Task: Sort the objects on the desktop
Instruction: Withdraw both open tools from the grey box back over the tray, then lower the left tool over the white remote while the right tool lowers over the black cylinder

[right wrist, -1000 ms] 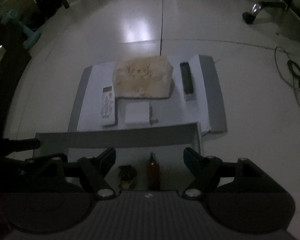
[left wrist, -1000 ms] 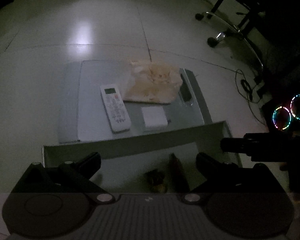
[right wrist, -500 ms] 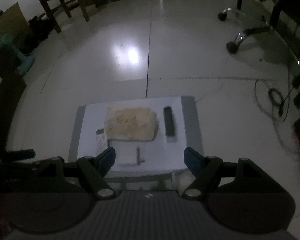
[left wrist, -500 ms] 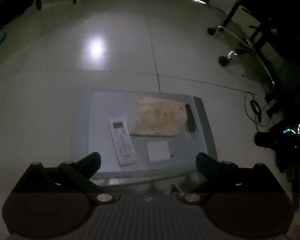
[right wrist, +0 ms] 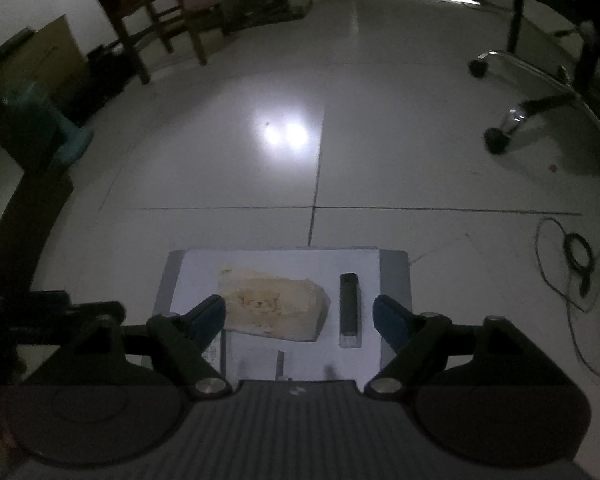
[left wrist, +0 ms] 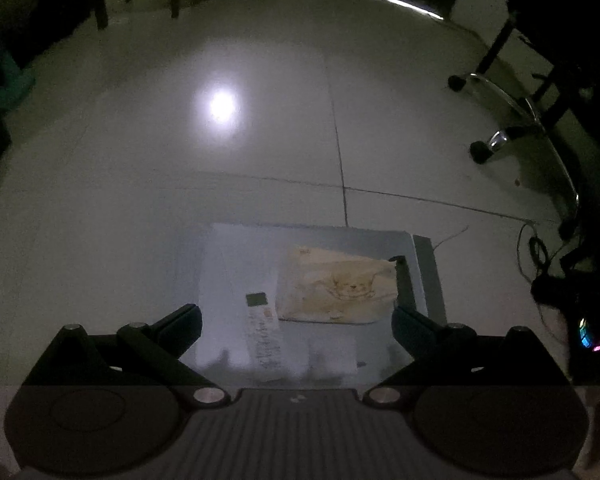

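Note:
A low grey table (left wrist: 428, 264) (right wrist: 396, 276) with a white sheet stands on the tiled floor. On it lie a beige tissue pack (left wrist: 336, 290) (right wrist: 274, 306), a white remote (left wrist: 262, 332), a small white box (left wrist: 332, 354) and a black remote (right wrist: 349, 304) (left wrist: 402, 280). My left gripper (left wrist: 296, 322) hangs open high above the table with nothing between its fingers. My right gripper (right wrist: 299, 314) also hangs above it; its jaws are opening and hold nothing.
A chair's wheeled chrome base (left wrist: 512, 128) (right wrist: 516, 116) stands at the right. Black cables (right wrist: 572, 256) lie on the floor right of the table. Wooden chairs (right wrist: 160, 20) and a teal object (right wrist: 66, 140) stand at the far left. A glowing fan (left wrist: 592, 338) sits at the right.
Both grippers have risen and pulled back. The grey bin with the small bottle has dropped out of view below, and the table now looks smaller and lower in both views.

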Tool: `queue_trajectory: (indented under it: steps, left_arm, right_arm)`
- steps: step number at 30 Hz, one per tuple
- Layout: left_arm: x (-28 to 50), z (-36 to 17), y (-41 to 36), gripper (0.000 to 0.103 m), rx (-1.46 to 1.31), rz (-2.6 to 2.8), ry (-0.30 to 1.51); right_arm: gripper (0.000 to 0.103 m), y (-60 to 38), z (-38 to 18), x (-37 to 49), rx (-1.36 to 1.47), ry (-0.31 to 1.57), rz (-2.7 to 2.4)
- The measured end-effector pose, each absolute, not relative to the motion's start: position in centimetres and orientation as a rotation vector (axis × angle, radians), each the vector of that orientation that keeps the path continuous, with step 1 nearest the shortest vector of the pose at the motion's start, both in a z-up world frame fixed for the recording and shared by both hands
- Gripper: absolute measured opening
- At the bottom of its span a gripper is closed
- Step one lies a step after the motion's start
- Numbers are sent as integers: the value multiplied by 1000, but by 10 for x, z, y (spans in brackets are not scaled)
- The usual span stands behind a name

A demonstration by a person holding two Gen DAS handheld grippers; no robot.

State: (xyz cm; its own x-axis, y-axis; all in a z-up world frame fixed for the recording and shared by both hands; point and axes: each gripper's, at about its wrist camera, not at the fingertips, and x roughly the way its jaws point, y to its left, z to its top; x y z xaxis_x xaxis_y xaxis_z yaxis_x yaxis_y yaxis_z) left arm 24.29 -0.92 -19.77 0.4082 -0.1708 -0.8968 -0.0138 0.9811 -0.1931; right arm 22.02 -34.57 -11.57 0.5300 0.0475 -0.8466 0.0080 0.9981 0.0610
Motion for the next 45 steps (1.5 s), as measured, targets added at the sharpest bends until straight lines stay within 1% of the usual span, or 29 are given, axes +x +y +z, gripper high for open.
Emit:
queue_trajectory:
  steps: [2,5,7,8,12,15,17,22,23,27,31,33,38,45]
  left_arm:
    - [249,-210,-11,103,-162,-96,1179]
    - [256,-226,-13,103,-127,-92,1206]
    - [258,-236,-14,103,-109,-87,1217]
    - [260,-244,-14,103,-111,-85,1232]
    - [267,-271,-15,103,-117,-72,1280]
    - [273,-285,-17,103,-111,-77,1280]
    - [278,-293,-19,103,-102,-87,1280]
    - [285,-311,-25,103,-71,-82,1307]
    - [285,-314,-25,103,-65,-80,1312]
    - [288,-326,-30,103,-42,-75,1325]
    - [292,-334,-32,103,-45,-71,1329]
    - [293,-337,-34,103,-42,-68,1332]
    - [295,-345,-35,103,-44,-61,1350]
    - [296,-358,-32,103,-39,-39,1363]
  right_arm:
    - [84,-348,-125,223,97,1027,18]
    - [84,-362,-138,230,226,1058,0]
    - [88,-370,-144,234,280,1074,-58]
    - [92,-375,-148,237,300,1083,-83]
    - [92,-392,-170,255,335,1119,-116]
    - [86,-395,-187,268,257,1159,-92]
    - [86,-394,-197,274,194,1179,-70]
    - [80,-394,-220,284,103,1228,-22]
    - [78,-394,-225,285,90,1235,-18]
    - [70,-398,-242,290,101,1246,-10]
    - [66,-395,-258,294,72,1257,-19]
    - [61,-396,-266,296,64,1269,-28]
    - [57,-398,-289,309,76,1286,-49]
    - [56,-398,-311,325,38,1316,-57]
